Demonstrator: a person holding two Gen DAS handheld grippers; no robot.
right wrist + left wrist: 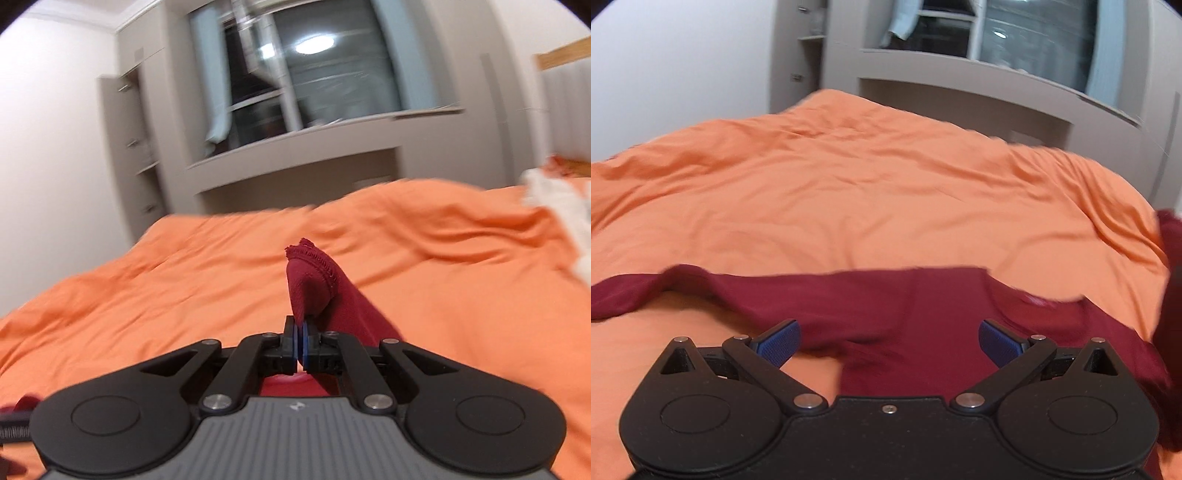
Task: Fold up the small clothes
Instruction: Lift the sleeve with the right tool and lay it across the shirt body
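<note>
The left gripper (pixel 889 341) hangs over the bed (pixel 849 192), its fingers (pixel 779 341) spread wide and holding nothing. Below it the dark red garment (pixel 923 314) lies stretched across the orange cover, one part trailing off to the left. The right gripper (pixel 300 347) has its fingers pressed together on a hemmed edge of the garment, which stands up past the tips and droops over. Judgement: the cloth is light, soft and limp, and will sag from any single hold. Best taken at hems or corners, one in each gripper.
</note>
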